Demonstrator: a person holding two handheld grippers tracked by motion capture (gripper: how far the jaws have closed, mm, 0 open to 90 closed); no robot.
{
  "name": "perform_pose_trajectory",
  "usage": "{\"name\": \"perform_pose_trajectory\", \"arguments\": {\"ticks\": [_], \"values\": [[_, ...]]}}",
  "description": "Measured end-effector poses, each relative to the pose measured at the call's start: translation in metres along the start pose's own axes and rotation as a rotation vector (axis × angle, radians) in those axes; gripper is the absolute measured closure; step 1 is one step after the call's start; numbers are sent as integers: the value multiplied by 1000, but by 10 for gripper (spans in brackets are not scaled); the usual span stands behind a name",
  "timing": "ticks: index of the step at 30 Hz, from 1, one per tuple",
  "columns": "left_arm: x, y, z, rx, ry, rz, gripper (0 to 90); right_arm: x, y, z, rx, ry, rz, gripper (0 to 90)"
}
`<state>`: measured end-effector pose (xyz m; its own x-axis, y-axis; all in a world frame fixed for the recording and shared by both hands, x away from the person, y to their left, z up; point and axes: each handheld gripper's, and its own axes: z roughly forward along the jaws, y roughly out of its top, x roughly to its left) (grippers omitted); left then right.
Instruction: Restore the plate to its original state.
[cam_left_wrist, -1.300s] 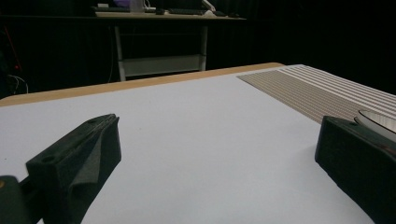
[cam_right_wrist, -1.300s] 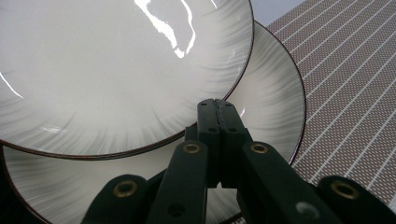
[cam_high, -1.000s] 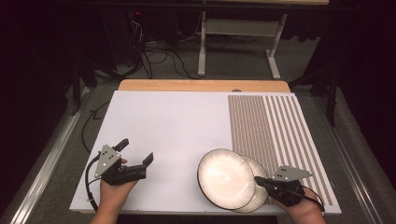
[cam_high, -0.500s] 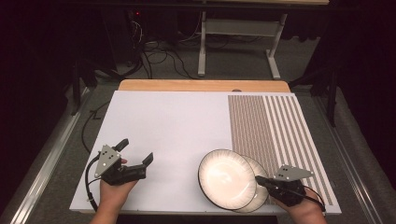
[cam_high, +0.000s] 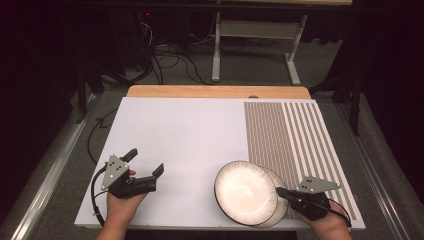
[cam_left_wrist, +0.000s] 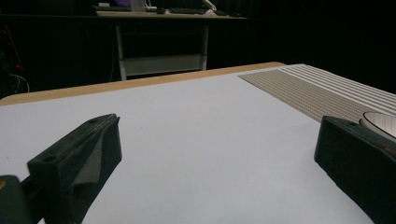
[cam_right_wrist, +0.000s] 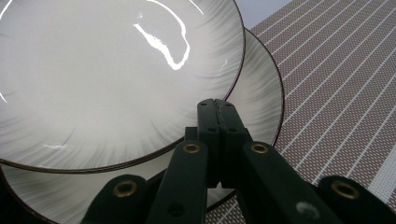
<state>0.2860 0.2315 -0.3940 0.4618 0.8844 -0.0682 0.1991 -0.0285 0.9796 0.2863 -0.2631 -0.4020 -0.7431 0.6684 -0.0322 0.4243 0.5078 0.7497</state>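
Two white plates with dark rims lie stacked and offset at the front right of the white board (cam_high: 185, 135). The upper plate (cam_high: 245, 190) (cam_right_wrist: 116, 74) covers most of the lower plate (cam_high: 281, 211) (cam_right_wrist: 259, 84), which sticks out to the right. My right gripper (cam_high: 278, 190) (cam_right_wrist: 217, 101) is shut, jaws pressed together, with its tips over the lower plate at the upper plate's rim. I cannot tell whether they touch. My left gripper (cam_high: 146, 161) (cam_left_wrist: 219, 154) rests at the front left, open with nothing between its fingers. A plate's edge (cam_left_wrist: 380, 122) peeks past its right jaw.
A brown-and-white striped placemat (cam_high: 295, 135) (cam_right_wrist: 336, 79) covers the board's right side, partly under the plates. A wooden table edge (cam_high: 220, 91) runs along the back. Beyond it stand a metal table frame (cam_high: 260, 30) and floor cables (cam_high: 170, 55).
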Motion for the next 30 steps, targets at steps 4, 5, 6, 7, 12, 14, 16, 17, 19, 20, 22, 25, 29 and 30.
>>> {"name": "perform_pose_trajectory", "arguments": {"ticks": [4, 5, 6, 7, 12, 14, 16, 17, 19, 20, 22, 25, 29, 30], "values": [[0, 0, 0, 1, 1, 1, 15, -1, 0, -1, -1, -2, 2, 900], [0, 0, 0, 1, 2, 0, 15, -2, -1, -1, -8, -6, 9, 900], [0, 0, 0, 1, 2, 0, 15, -2, -1, -1, -8, -6, 9, 900], [0, 0, 0, 1, 2, 0, 15, -2, -1, -2, -3, -6, 13, 900], [0, 0, 0, 1, 1, 2, 16, -3, -1, -2, -8, -9, 13, 900], [0, 0, 0, 1, 2, 1, 16, -3, -2, -3, -8, -16, 21, 900], [0, 0, 0, 1, 1, -1, 16, -4, -2, -4, -14, -17, 21, 900], [0, 0, 0, 1, 1, 0, 16, -7, -2, -6, -20, -19, 28, 900], [0, 0, 0, 3, 1, 1, 16, -7, -3, -7, -19, -20, 37, 900], [0, 0, 0, 4, 0, 3, 16, -7, -3, -7, -18, -22, 36, 900], [0, 0, 0, 2, 0, 2, 15, -7, -3, -7, -18, -24, 36, 900], [0, 0, 0, 1, 1, 1, 15, -7, -3, -7, -21, -22, 37, 900], [0, 0, 0, 2, 0, 1, 16, -8, -3, -8, -23, -29, 38, 900], [0, 0, 0, 2, 0, 1, 16, -8, -3, -8, -23, -29, 38, 900]]}}
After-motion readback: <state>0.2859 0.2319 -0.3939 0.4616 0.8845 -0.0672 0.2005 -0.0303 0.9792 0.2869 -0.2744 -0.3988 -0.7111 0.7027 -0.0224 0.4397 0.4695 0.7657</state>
